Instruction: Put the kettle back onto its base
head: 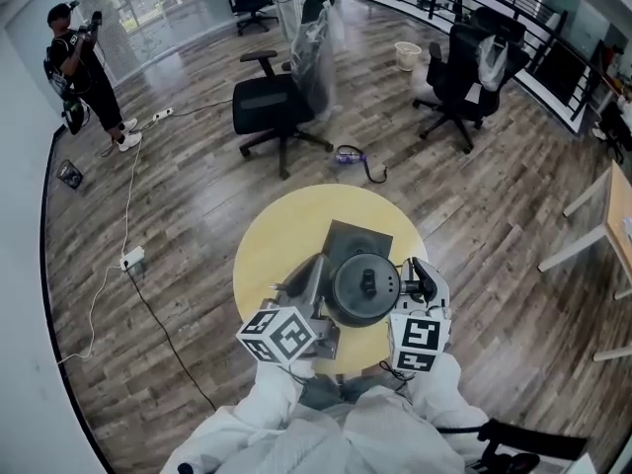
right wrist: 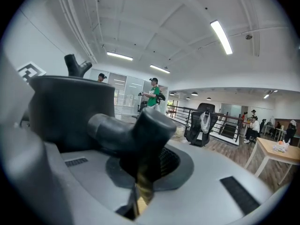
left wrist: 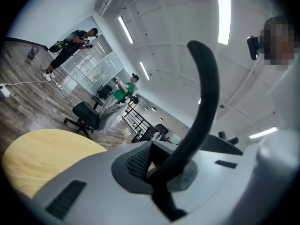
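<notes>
A dark grey kettle [head: 363, 286] with a knobbed lid is over the near half of the round yellow table [head: 286, 227]. It covers the near edge of the dark square base [head: 353, 238]. My right gripper [head: 423, 284] is shut on the kettle's black handle [right wrist: 133, 128] at the kettle's right side, and the kettle body [right wrist: 70, 109] fills the left of the right gripper view. My left gripper [head: 314, 282] lies along the kettle's left side. It is shut on a thin black curved cord [left wrist: 204, 93] that rises from between its jaws.
Two black office chairs [head: 276, 107] [head: 459, 77] stand on the wood floor beyond the table. A white power strip and cable [head: 131, 258] lie at the left. A person [head: 84, 67] stands far left. A desk corner [head: 617, 215] is at the right.
</notes>
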A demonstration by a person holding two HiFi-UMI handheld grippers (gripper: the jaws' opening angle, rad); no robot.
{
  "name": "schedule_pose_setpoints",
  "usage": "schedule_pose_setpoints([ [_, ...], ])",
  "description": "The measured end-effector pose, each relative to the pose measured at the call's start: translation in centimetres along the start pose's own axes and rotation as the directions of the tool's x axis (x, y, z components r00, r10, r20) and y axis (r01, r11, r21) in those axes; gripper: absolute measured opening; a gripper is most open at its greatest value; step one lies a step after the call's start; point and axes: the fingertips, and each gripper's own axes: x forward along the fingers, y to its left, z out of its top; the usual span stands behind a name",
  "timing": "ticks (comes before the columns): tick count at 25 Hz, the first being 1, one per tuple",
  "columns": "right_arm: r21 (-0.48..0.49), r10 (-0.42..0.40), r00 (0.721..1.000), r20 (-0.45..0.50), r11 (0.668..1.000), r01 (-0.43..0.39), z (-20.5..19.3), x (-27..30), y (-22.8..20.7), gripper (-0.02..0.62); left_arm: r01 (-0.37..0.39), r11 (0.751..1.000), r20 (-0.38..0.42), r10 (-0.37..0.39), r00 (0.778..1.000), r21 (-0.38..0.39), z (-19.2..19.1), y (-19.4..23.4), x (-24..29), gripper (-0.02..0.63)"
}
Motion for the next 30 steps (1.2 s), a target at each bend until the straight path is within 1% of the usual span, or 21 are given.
schedule_pose_setpoints([
  [7,0.013,-0.009,1.0,0.029,1.0,0.009,0.8,4.5,-2.4,0.029,0.016,0.999,0.007,-0.017,1.0,0.03,0.9,0.5,5.1,-0.002],
  [13,-0.001,-0.006,0.999,0.035,1.0,0.006,-0.1,8.6,-3.4,0.028,0.032,0.998,0.018,-0.033,0.999,0.048,0.7,2.4,9.0,-0.002],
  [16,-0.01,-0.008,1.0,0.024,1.0,0.008,-1.3,10.6,-3.6,0.028,0.042,0.998,0.014,-0.043,0.999,0.052,-0.1,3.9,10.9,-0.002],
  [17,-0.012,-0.007,1.0,0.018,1.0,0.007,-1.9,11.4,-3.7,0.026,0.045,0.997,0.01,-0.046,0.999,0.066,-0.4,4.4,11.6,-0.002],
  [20,-0.013,-0.01,1.0,-0.012,1.0,0.01,-4.0,13.7,-3.9,0.024,0.054,0.989,-0.017,-0.052,0.998,0.14,-1.5,5.8,13.7,-0.002],
  [21,-0.013,-0.017,1.0,-0.021,1.0,0.017,-4.6,14.4,-4.0,0.023,0.056,0.987,-0.026,-0.053,0.998,0.149,-1.9,6.3,14.3,-0.002],
  [24,-0.01,-0.035,0.999,-0.028,0.999,0.035,-5.8,15.9,-4.5,0.023,0.06,0.988,-0.033,-0.056,0.998,0.139,-2.9,7.6,15.8,-0.002],
  [30,-0.001,-0.045,0.998,-0.05,0.999,0.045,-8.6,18.3,-4.6,0.023,0.051,0.991,-0.034,-0.047,0.998,0.127,-4.9,10.2,17.8,-0.002],
])
